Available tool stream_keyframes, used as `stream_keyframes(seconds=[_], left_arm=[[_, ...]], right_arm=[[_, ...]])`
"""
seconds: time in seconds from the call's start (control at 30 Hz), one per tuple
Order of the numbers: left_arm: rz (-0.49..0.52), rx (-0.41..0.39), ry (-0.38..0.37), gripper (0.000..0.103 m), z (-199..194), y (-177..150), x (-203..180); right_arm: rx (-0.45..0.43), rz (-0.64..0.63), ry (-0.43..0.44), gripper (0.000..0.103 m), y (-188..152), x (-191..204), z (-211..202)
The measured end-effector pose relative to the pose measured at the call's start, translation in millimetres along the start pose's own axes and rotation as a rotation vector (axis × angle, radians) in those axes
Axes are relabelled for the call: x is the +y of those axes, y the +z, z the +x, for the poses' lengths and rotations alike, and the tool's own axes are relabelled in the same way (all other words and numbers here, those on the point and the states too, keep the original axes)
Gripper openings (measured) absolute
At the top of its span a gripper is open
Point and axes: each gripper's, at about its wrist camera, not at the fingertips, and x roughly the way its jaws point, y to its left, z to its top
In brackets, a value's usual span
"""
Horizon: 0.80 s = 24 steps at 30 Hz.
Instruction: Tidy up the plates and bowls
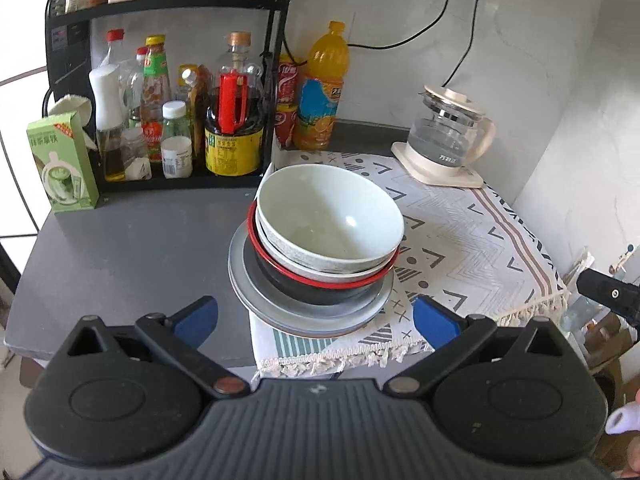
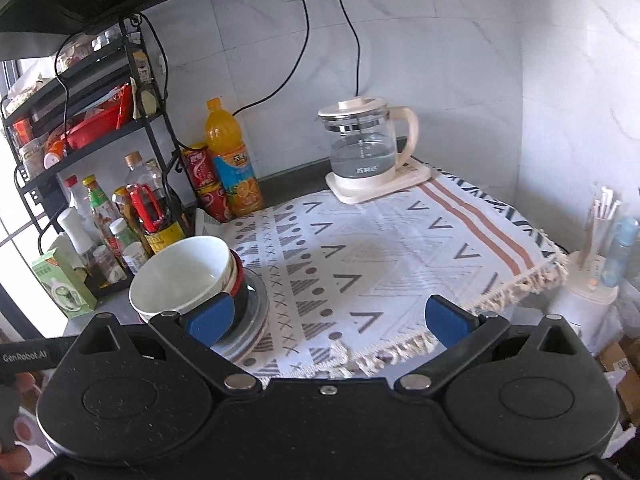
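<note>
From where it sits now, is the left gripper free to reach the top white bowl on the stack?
Probably yes. The left gripper is open and faces the stack head-on, and the white bowl sits uppermost with its rim exposed. Nothing stands between them; the right gripper is off to the side.

"GenRobot.AI" in white letters on black bar [image 2: 28, 356], low left of right wrist view, left of stacked bowls [image 2: 188, 276].

Kettle [image 1: 448, 136]: short white print on glass near base, Chinese characters, too small to read surely.

Green carton [image 1: 60, 164], far left of kettle: white Chinese heading on front, not clearly readable.

Orange bottle [image 1: 320, 92], left of kettle: blue label with Chinese print and orange slices, illegible.

Red cans [image 1: 286, 96] beside orange bottle: white script, illegible.

Yellow label on dark sauce bottle [image 1: 232, 148]: small print, unreadable.
</note>
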Motion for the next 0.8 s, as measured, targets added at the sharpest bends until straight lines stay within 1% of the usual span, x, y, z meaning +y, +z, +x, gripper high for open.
stream_keyframes(seconds=[0.2,0.43,0.57,0.8], left_arm=[[0.029,-0.020,-0.004,0.103,-10.8,-7.2,3.2],[0.048,-0.019,-0.015,0.103,-23.4,-19.6,5.0],[0.060,-0.022,-0.011,0.103,-30.8,-27.0,3.8],[0.076,-0.027,-0.028,0.103,-38.6,-33.5,-0.6]], right_arm=[[0.001,0.001,0.004,0.103,-13.6,-5.6,-15.2],[0.013,-0.004,-0.020,0.103,-30.0,-12.2,-29.2],[0.012,-0.002,-0.017,0.103,-34.7,-14.2,-37.9],[0.006,0.009,-0.014,0.103,-38.2,-14.7,-47.3]])
